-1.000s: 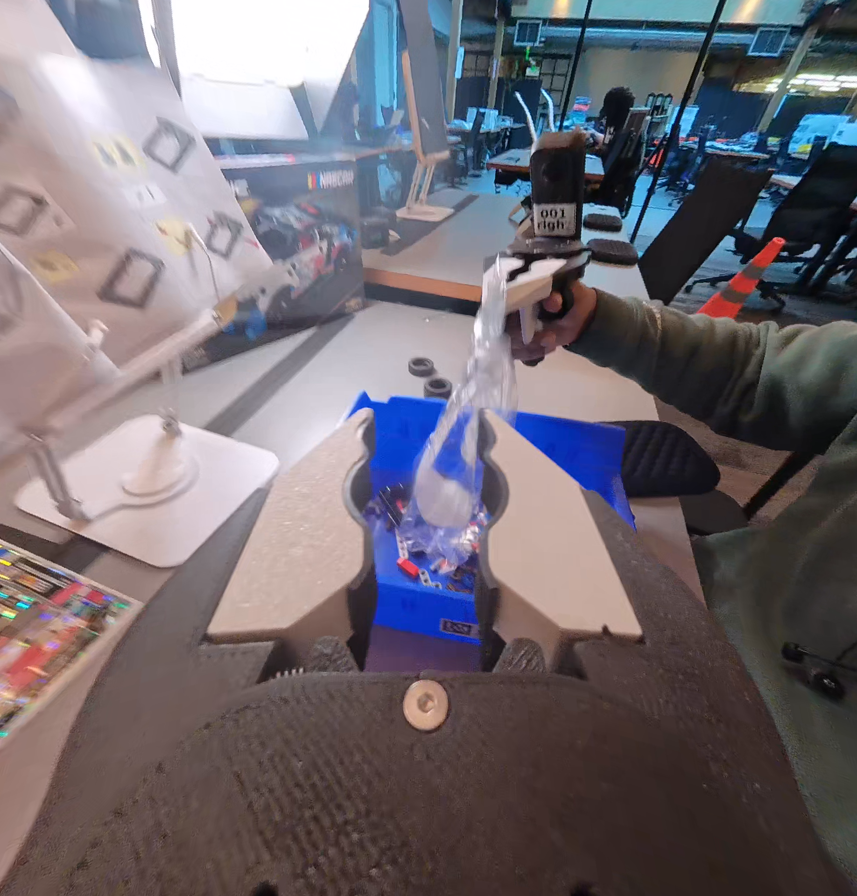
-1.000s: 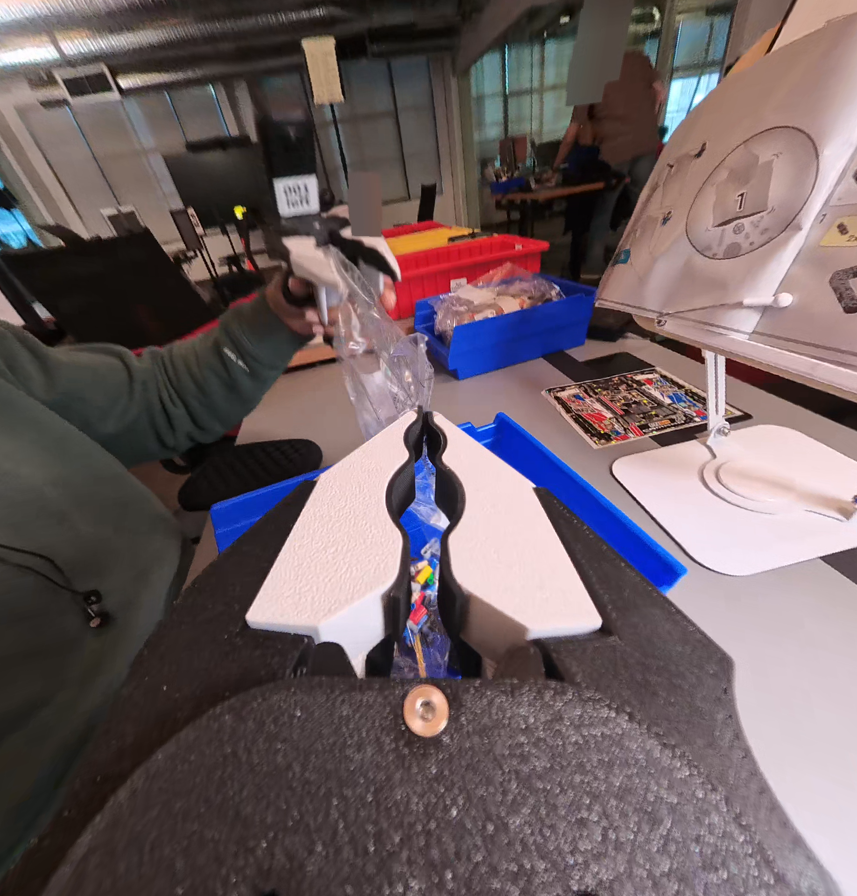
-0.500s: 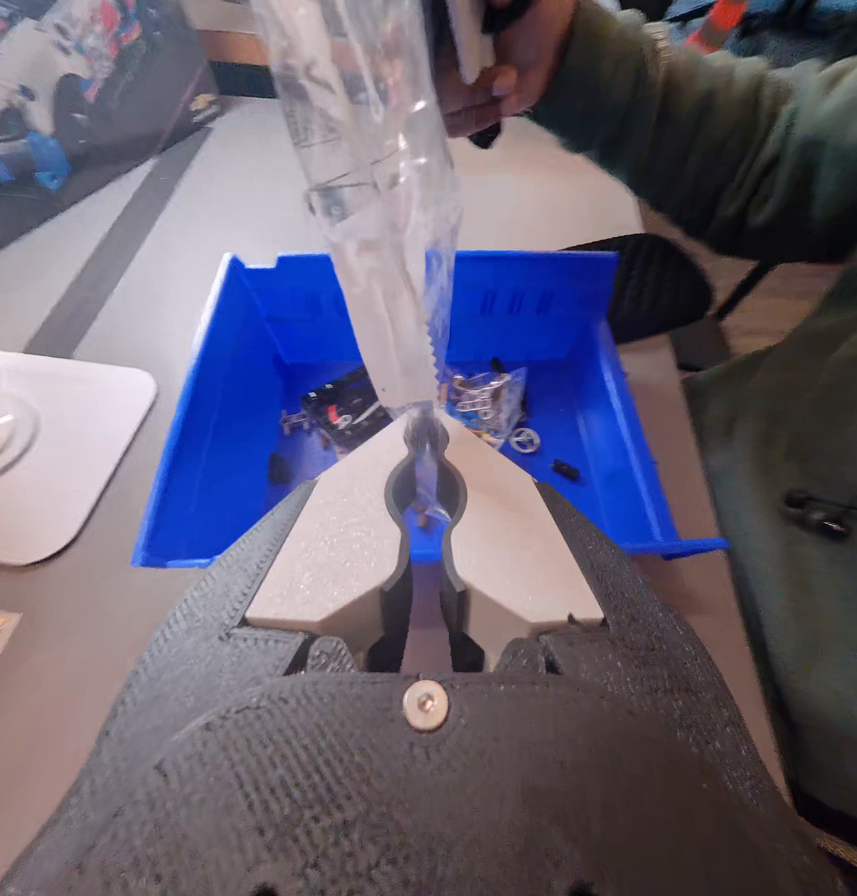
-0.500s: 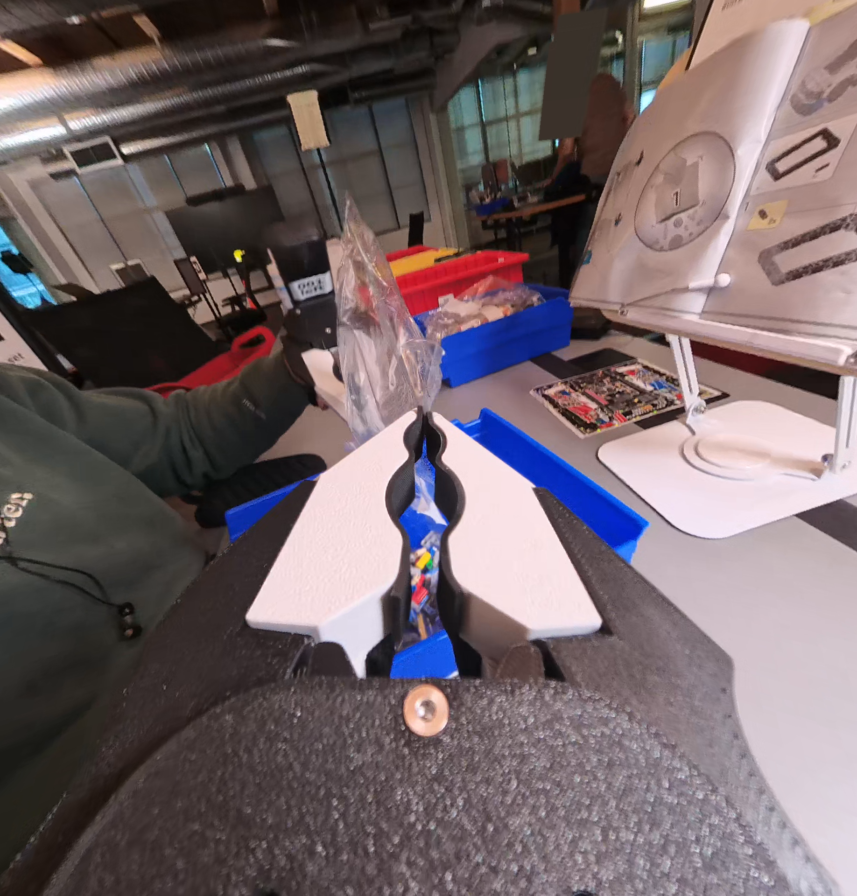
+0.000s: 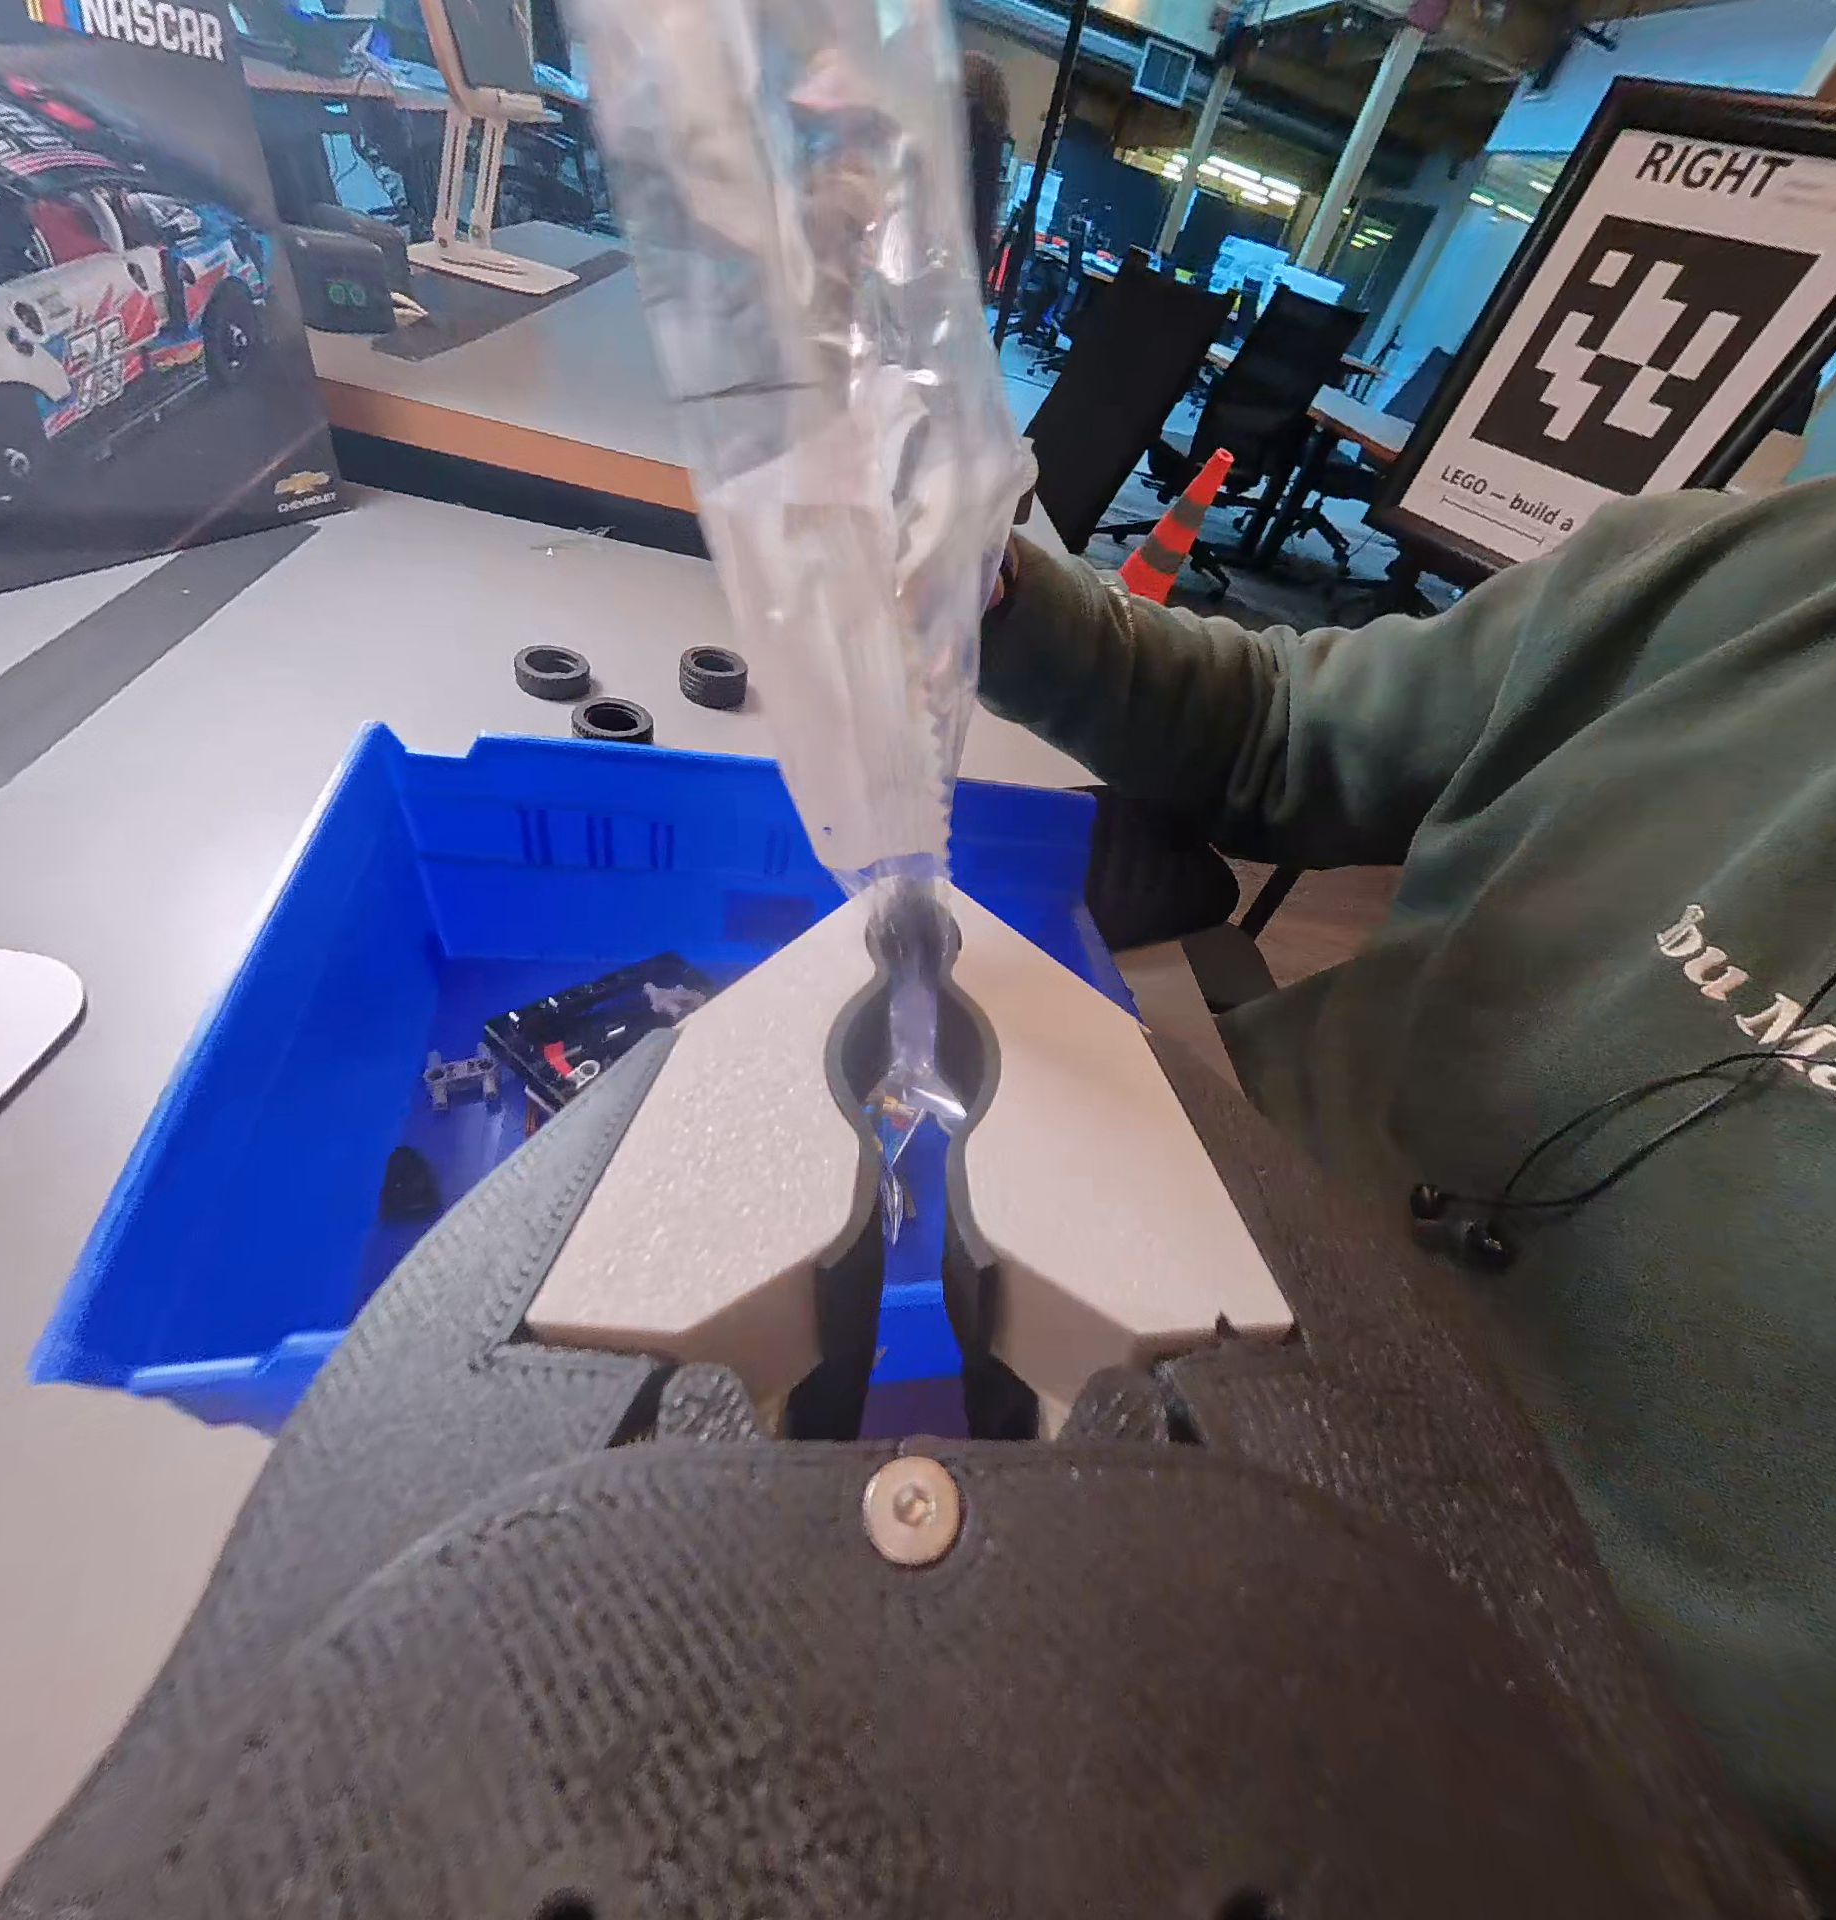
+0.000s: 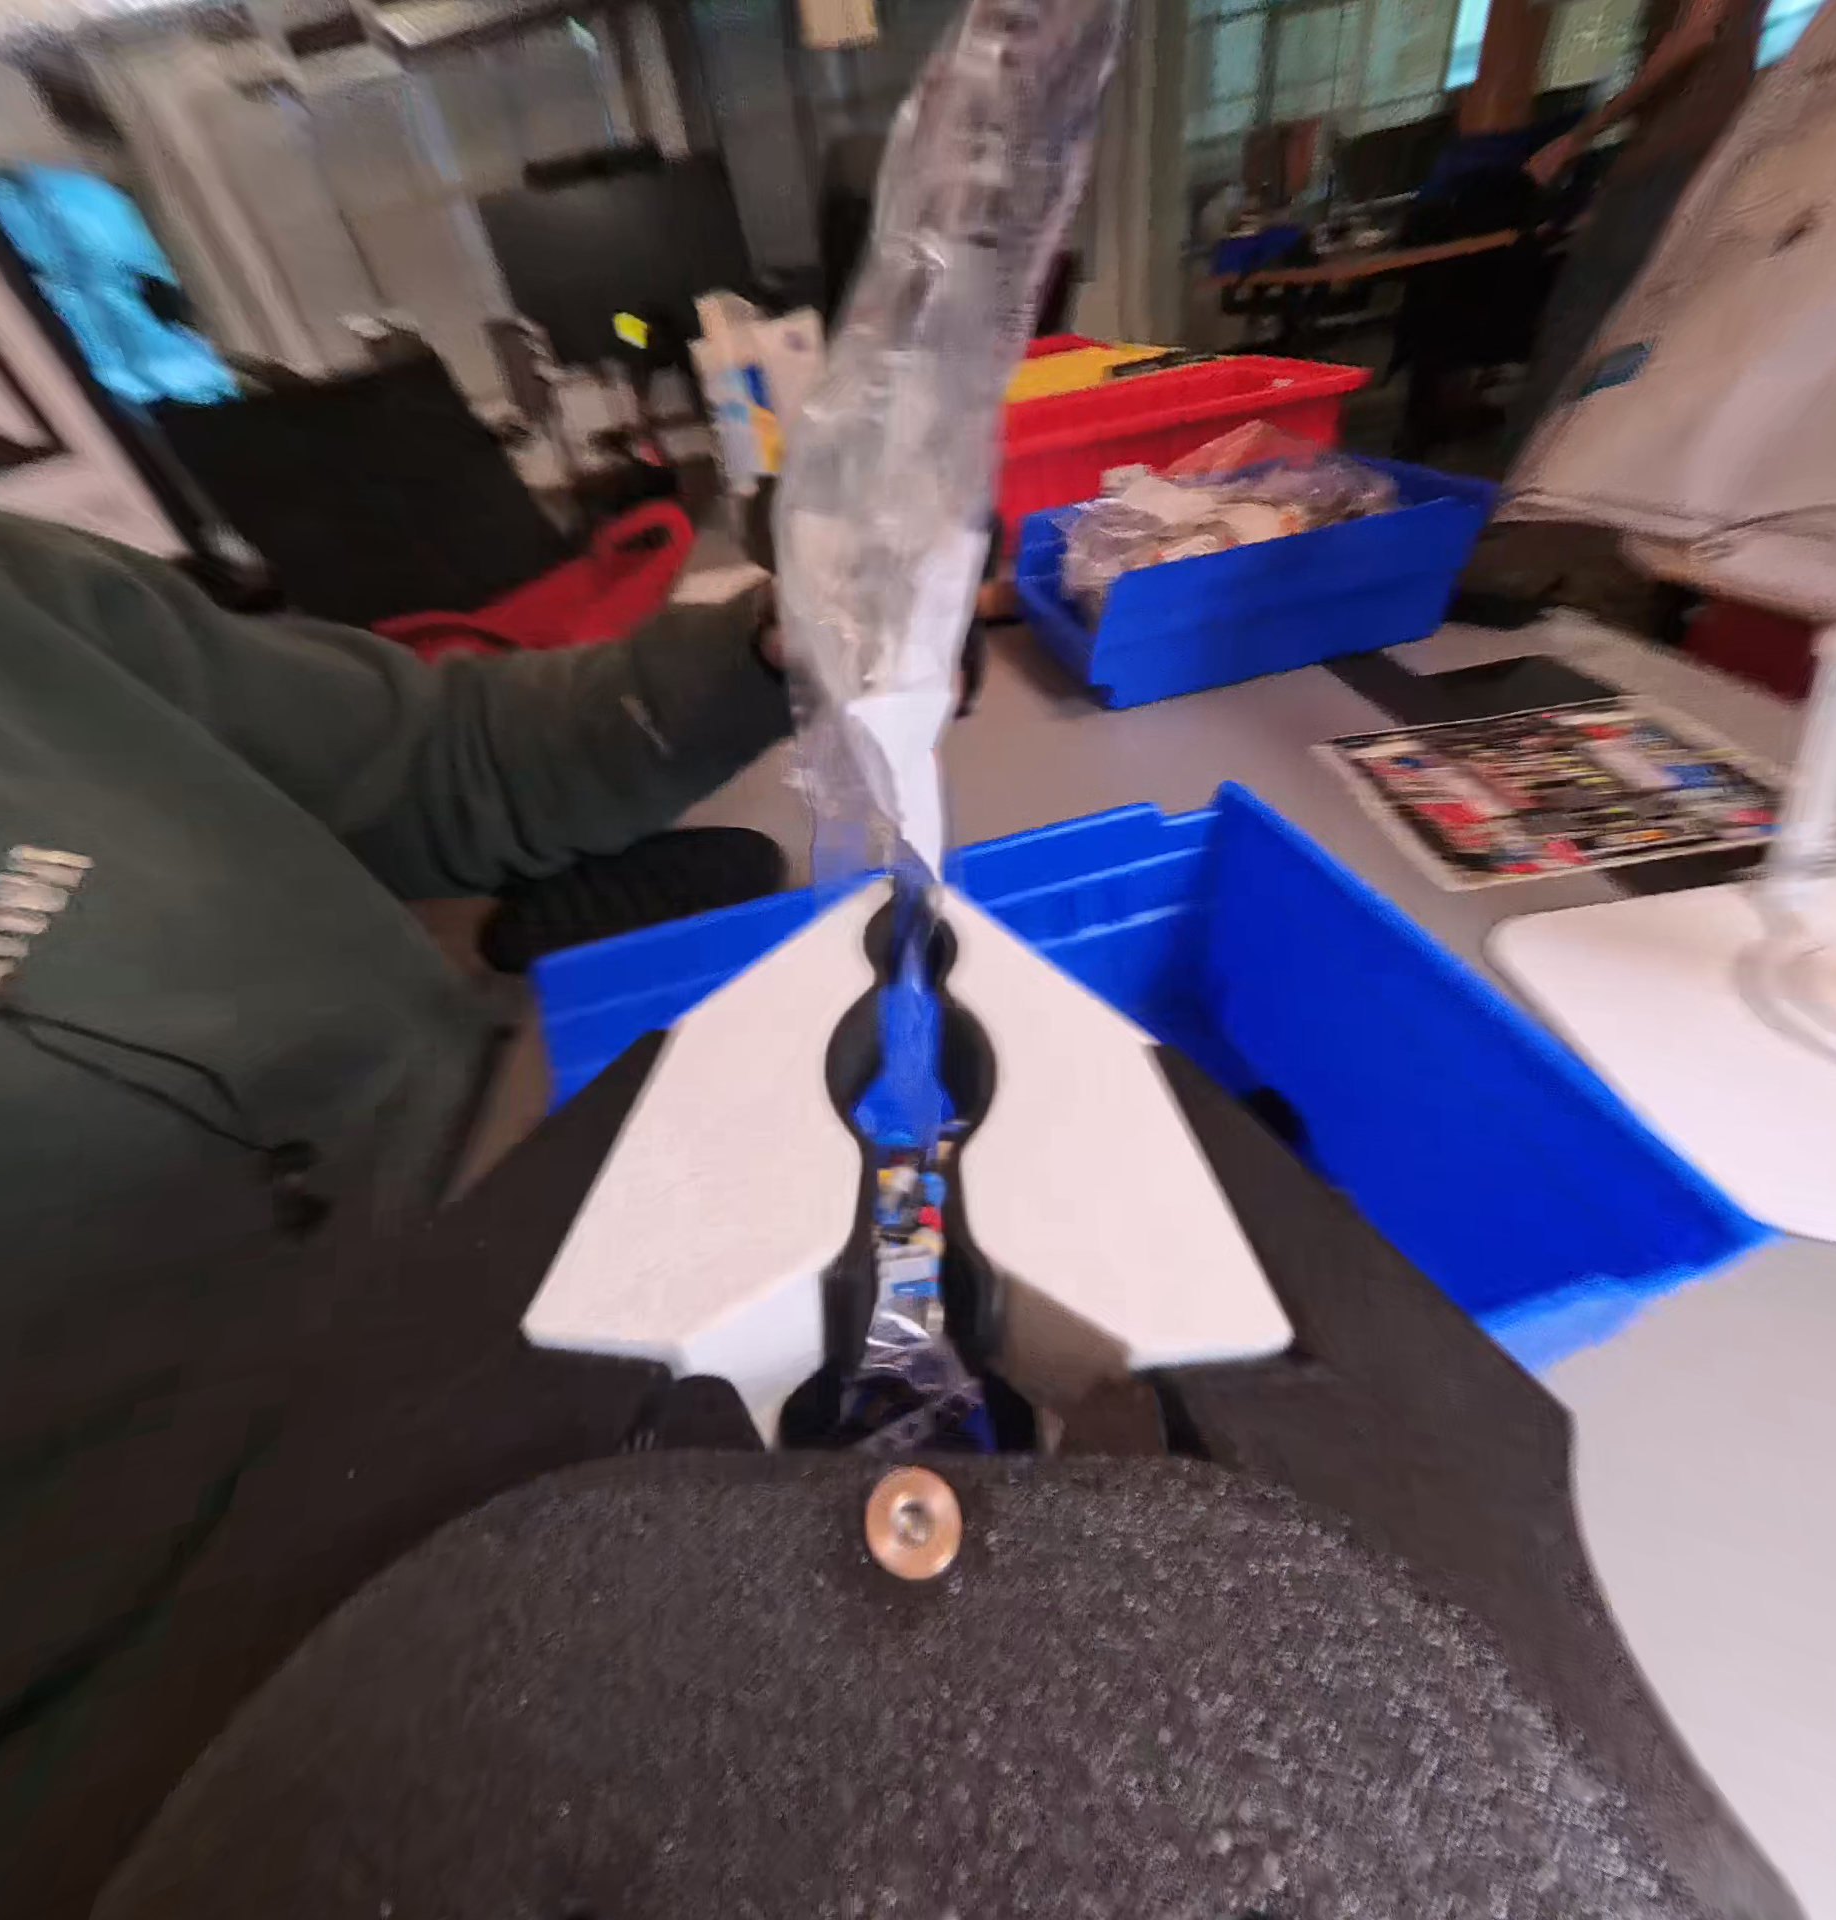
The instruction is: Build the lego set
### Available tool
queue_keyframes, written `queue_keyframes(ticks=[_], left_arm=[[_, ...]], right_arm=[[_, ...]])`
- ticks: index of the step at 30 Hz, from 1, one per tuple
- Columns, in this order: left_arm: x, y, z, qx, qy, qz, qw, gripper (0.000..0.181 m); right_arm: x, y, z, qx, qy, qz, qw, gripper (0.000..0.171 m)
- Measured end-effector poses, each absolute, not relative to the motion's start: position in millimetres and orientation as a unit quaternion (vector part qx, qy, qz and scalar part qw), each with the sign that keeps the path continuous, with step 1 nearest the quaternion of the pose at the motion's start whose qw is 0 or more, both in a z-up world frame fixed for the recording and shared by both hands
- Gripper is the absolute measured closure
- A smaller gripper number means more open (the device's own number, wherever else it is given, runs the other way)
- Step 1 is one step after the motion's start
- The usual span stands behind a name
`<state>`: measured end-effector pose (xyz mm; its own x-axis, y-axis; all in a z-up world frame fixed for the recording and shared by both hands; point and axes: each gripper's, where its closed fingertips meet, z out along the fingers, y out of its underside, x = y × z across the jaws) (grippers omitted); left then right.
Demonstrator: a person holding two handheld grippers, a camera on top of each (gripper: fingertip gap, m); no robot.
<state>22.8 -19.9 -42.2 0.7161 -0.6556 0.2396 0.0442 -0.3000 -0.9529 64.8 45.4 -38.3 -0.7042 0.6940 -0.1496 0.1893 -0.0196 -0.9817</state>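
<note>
In the left wrist view, the left gripper (image 5: 909, 914) had its two pale grey fingers (image 5: 727, 1122) pressed together on the neck of a clear, crinkled plastic bag (image 5: 841, 416), which rose from the tips up and out of the top of the frame. Directly below and ahead of the tips sat an open blue plastic bin (image 5: 301, 997) on the grey table (image 5: 166, 665). Inside the bin, left of the fingers, lay a black flat lego piece (image 5: 592, 1029), a small grey connector (image 5: 462, 1075) and a dark rounded piece (image 5: 410, 1184). Beyond the bin's far wall, three small black rubber tyres (image 5: 613, 719) rested on the table, close together. To the right of the bag a dark green sleeve (image 5: 1309, 727) reached across; the hand at its end was hidden behind the plastic.

In the right wrist view, which was blurred, the right gripper (image 6: 909, 894) had its white fingers (image 6: 748, 1143) closed on the same bag (image 6: 914, 416), the plastic standing up from the tips. Small coloured lego pieces (image 6: 909, 1216) showed through the slot between the fingers, probably in the bin below, though the blur made that uncertain. The blue bin (image 6: 1361, 1049) lay under and right of the fingers. Farther right lay a printed sticker sheet (image 6: 1558, 784) and the white base of a stand (image 6: 1672, 1049). Ahead stood a second blue bin holding bags (image 6: 1246, 613), with a red bin (image 6: 1163, 405) behind it.
</note>
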Motion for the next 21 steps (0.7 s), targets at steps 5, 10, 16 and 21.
queue_keyframes(ticks=[5,10,16,21], left_arm=[[13.3,-27.5,-47.1,-0.754,0.221,-0.296,0.543,0.181],[6.0,-34.3,-26.7,-0.708,0.204,-0.322,0.594,0.144],[13.3,-30.0,-33.5,-0.713,0.176,-0.338,0.588,0.135],[8.7,-23.2,-31.6,-0.727,0.175,-0.272,0.605,0.164]], right_arm=[[70.3,51.3,-36.1,-0.329,-0.699,0.615,0.158,0.171],[70.2,53.1,-11.9,-0.317,-0.678,0.640,0.173,0.171],[69.0,63.5,1.9,-0.307,-0.656,0.660,0.202,0.171],[67.5,74.1,3.3,-0.326,-0.645,0.657,0.215,0.171]])
